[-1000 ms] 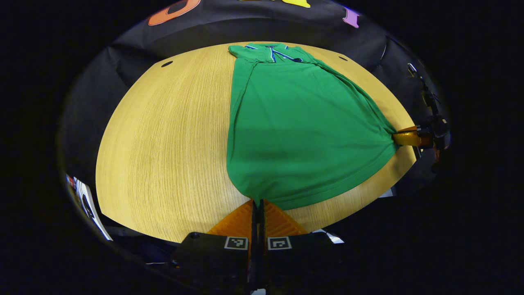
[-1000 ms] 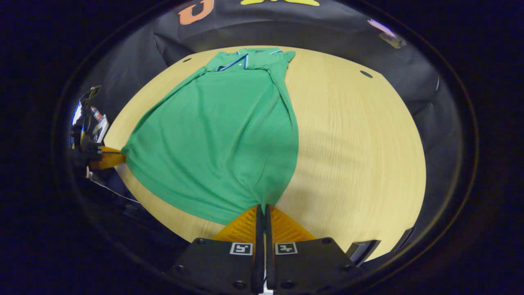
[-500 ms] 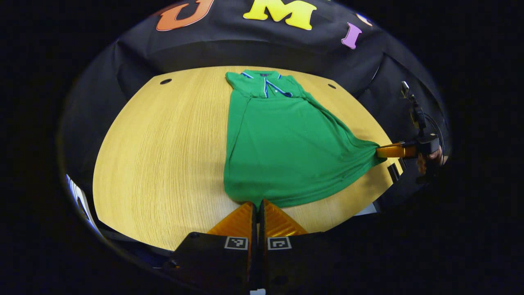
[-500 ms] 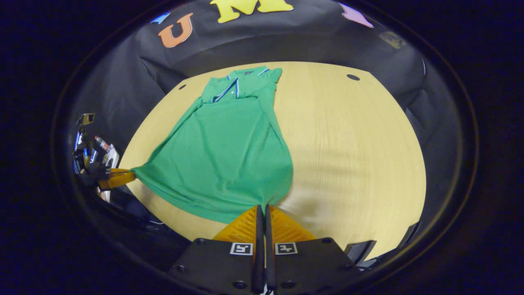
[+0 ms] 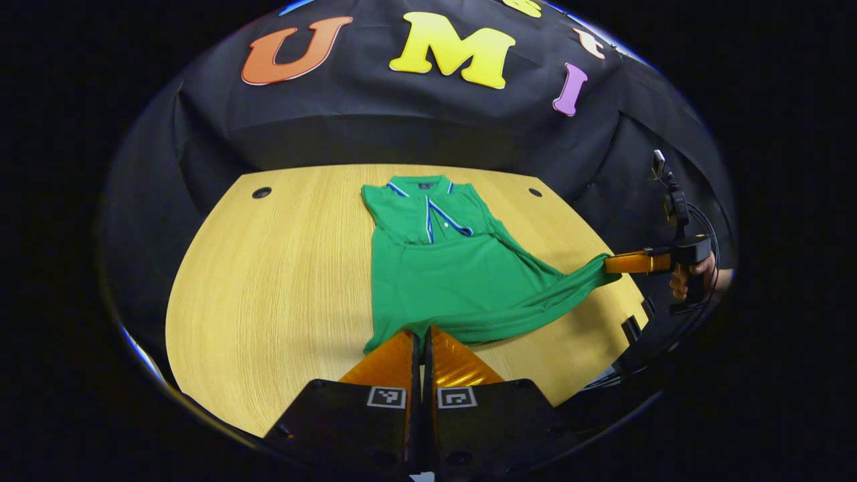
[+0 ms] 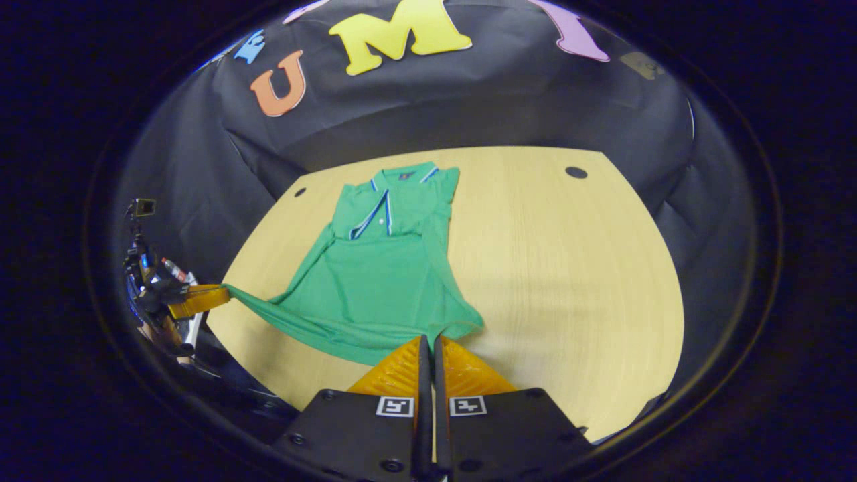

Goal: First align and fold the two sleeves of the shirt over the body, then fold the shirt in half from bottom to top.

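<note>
A green polo shirt (image 5: 455,281) lies on the wooden table (image 5: 281,268), collar at the far end, its sleeves tucked in over the body. The bottom hem hangs lifted off the table between both grippers. My left gripper (image 5: 422,331) is shut on one hem corner. Farther right, the right gripper (image 5: 609,264) pinches the other corner, pulling the cloth taut. In the right gripper view the shirt (image 6: 375,281) stretches from my right gripper (image 6: 428,338), shut on its corner, to the left gripper (image 6: 224,290) at the left.
A hand (image 5: 696,274) holds the right gripper past the table's right edge. Round cable holes (image 5: 261,193) (image 5: 534,193) sit at the far corners. Small clutter (image 6: 167,271) lies beyond the table (image 6: 569,268) behind the left gripper. Bare wood flanks the shirt.
Both grippers have risen and carried the hem up off the table toward the collar. The flat part of the shirt has grown shorter, and the hem now sags between them.
</note>
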